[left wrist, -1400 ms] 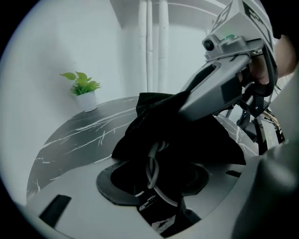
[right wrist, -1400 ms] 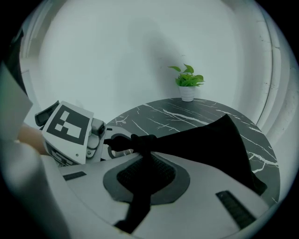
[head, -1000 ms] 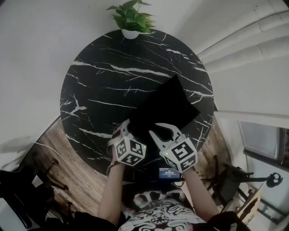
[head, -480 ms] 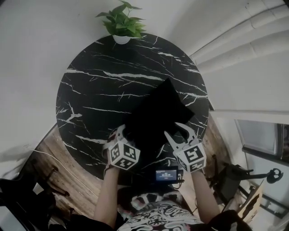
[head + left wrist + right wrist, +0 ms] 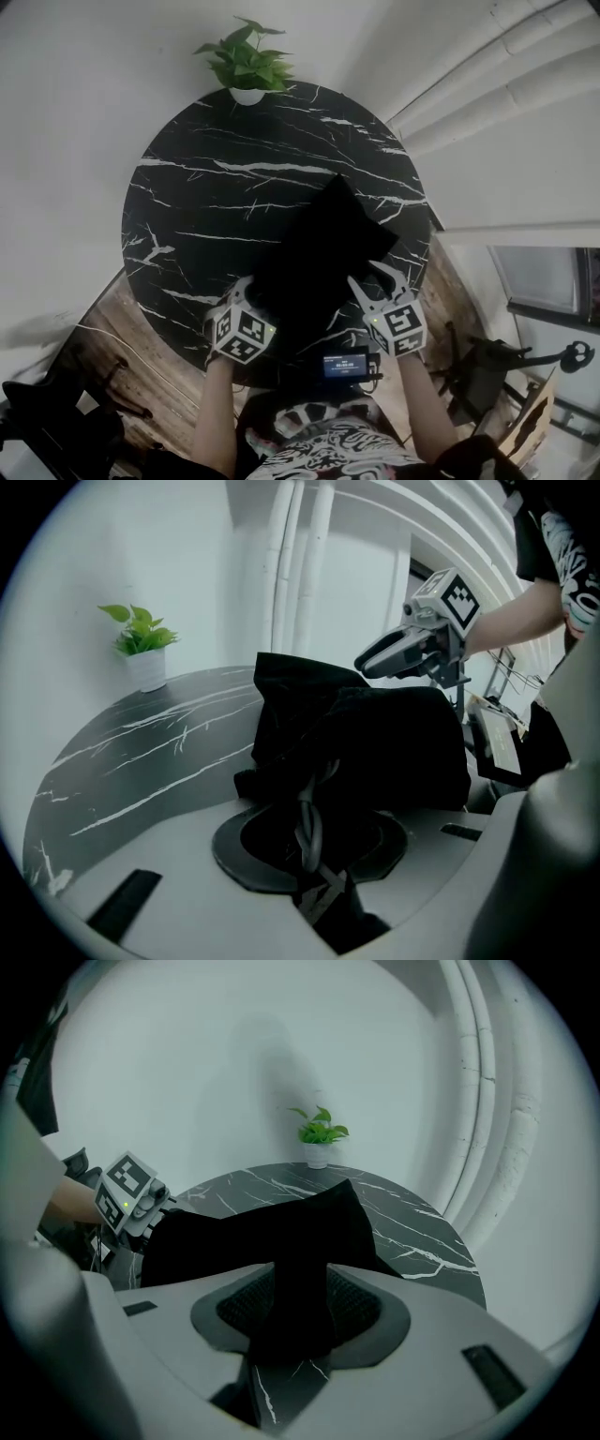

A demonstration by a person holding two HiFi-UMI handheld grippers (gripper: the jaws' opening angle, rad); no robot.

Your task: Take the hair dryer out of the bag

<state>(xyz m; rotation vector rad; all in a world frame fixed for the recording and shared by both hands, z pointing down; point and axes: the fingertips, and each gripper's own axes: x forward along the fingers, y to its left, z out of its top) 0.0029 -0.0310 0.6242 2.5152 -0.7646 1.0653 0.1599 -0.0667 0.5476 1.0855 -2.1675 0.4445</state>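
Below me, in the head view, the black bag [image 5: 319, 253] lies on the tabletop [image 5: 206, 187], near my edge. In the left gripper view, my left hand-held gripper [image 5: 246, 289] has just been closing and pinches the bag's cord [image 5: 308, 829]. In the right gripper view, my right hand-held gripper [image 5: 380, 281] has just been opening and stands spread, a bag fold between its jaws.

Black bag [image 5: 323, 248] on black table [image 5: 202, 197] — white-veined marble — green plant [image 5: 242, 62].

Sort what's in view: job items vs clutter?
Job:
- black bag; hair dryer not visible
- left hand-held gripper: jaws just closed onto the bag's cord and fabric
- right hand-held gripper: jaws just opened, bag fabric between them

Lying about:
- potted plant
- small lit screen by the table near edge
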